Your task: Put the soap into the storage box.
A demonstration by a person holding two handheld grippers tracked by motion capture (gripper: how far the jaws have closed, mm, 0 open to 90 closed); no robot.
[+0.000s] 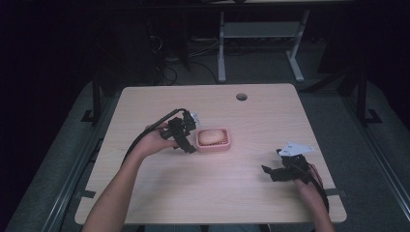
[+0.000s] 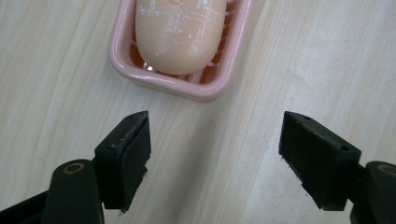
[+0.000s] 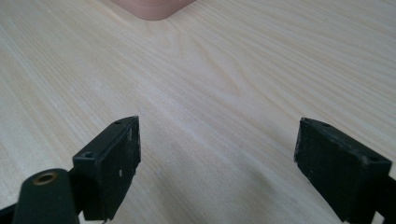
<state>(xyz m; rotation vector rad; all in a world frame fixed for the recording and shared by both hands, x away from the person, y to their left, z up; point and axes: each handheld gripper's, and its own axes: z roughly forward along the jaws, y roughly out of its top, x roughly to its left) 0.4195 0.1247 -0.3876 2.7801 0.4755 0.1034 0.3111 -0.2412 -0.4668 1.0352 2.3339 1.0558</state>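
A pale peach, oval bar of soap (image 2: 180, 35) lies in a pink soap dish (image 2: 140, 74) near the middle of the worktop (image 1: 217, 193). The bar's upper face is streaked with whitish scratches and dried marks, and its rounded near end shines a little. The dish is a shallow rectangular tray with rounded corners and a thick rim; ribs or slats show on its floor beside the soap, and the soap takes up most of the inside.

In the left gripper view the far part of both soap and dish is cut off by the top edge. In the right gripper view just one rounded pink corner of the dish (image 3: 149, 9) enters at the top, and the soap cannot be made out there. From the high view the scene is dim and the soap (image 1: 211, 137) is a small pale lump inside the dish (image 1: 227, 145), with no surface detail.

The left tongs (image 1: 188, 137) sit just beside the dish's left side, held in the person's left hand (image 1: 157, 140). Their jaws are spread wide, with bare wood between them and the dish just ahead of the tips, not touching.

The right tongs (image 1: 273, 166) are well apart from the dish, near the worktop's front right, held by the right hand (image 1: 307, 186). Their jaws are also spread wide over bare wood, pinching nothing.
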